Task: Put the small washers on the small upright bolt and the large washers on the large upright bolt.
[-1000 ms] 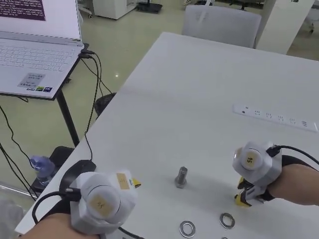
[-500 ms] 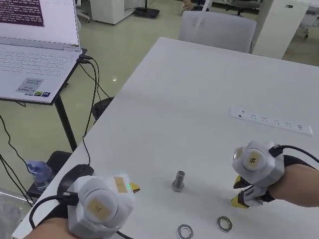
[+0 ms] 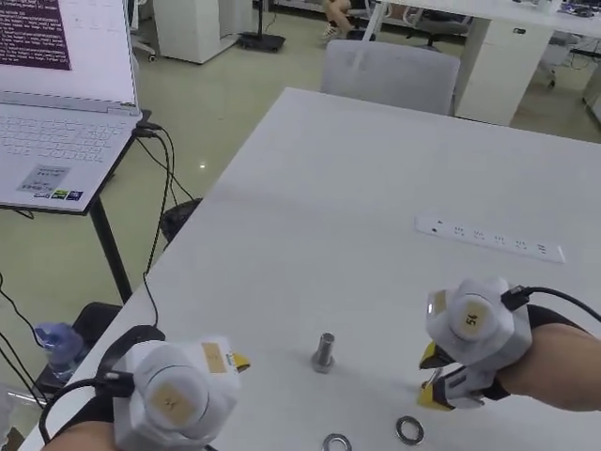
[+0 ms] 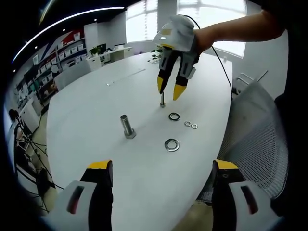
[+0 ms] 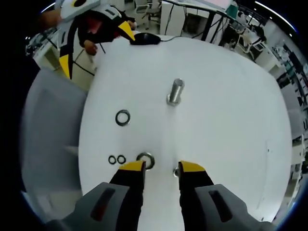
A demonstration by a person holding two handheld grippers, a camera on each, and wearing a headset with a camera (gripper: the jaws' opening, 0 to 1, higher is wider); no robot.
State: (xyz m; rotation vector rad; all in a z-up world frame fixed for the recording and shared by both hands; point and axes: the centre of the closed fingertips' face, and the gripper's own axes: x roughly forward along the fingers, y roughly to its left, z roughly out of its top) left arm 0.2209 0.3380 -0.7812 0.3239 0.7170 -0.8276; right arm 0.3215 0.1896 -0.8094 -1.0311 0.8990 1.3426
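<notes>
Head view: the large bolt stands bare. Left gripper view: the left gripper gapes wide, empty; the right gripper hangs parted above the small bolt. Right gripper view: a large washer lies beside its jaw, probably untouched; next, pinch its rim.

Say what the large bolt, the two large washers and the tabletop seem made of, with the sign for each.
Large bolt: likely steel, bare grey with a dull sheen and a threaded shank. Large washers: likely plated metal, silvery rings with bright glints. Tabletop: smooth, even white with a faint sheen, perhaps laminate; its core cannot be told.
</notes>
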